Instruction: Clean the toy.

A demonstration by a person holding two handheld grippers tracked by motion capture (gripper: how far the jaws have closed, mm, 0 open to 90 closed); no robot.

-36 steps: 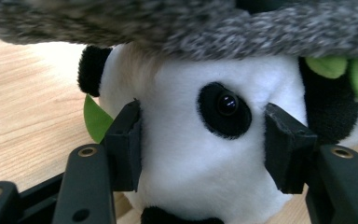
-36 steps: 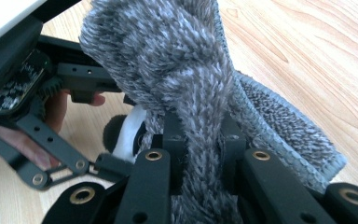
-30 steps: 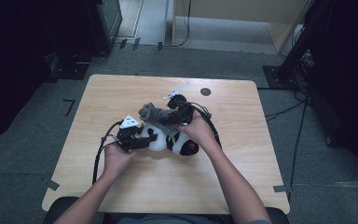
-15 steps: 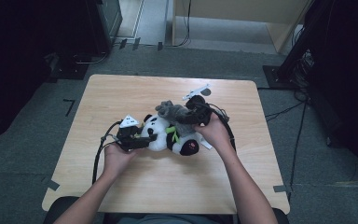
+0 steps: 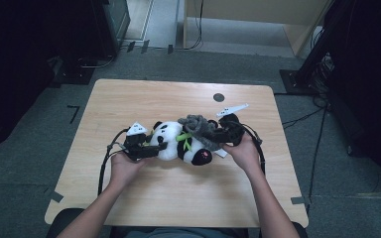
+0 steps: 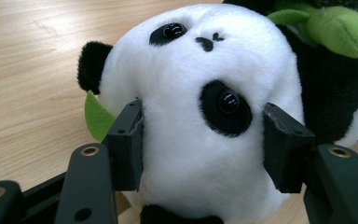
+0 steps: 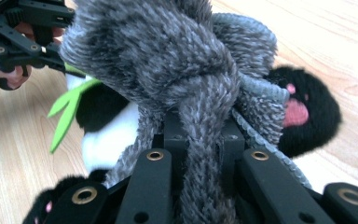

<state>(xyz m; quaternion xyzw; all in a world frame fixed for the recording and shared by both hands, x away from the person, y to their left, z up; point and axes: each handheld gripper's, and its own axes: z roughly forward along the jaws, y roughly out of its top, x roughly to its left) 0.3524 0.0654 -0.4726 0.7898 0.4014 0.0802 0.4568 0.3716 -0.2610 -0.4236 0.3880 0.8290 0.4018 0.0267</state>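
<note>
A black-and-white panda plush (image 5: pixel 194 151) lies on its side in the middle of the wooden table (image 5: pixel 129 99), with green leaves at its neck. My left gripper (image 5: pixel 159 145) is shut on the panda's white head (image 6: pixel 200 93), one pad on each side of the face. A grey knitted scarf (image 5: pixel 196 126) lies bunched over the panda's body. My right gripper (image 5: pixel 214 133) is shut on a strand of this scarf (image 7: pixel 168 56), just below its knot. Beside the scarf shows the panda's black foot (image 7: pixel 303 112) with a pink pad.
A small dark round mark (image 5: pixel 219 97) sits on the table behind the right gripper. Cables trail from both grippers toward the near edge. Dark equipment and cables stand on the floor around the table.
My right gripper has moved to the right and slightly lower, drawing the grey scarf along over the panda's body. The left gripper has stayed on the panda's head.
</note>
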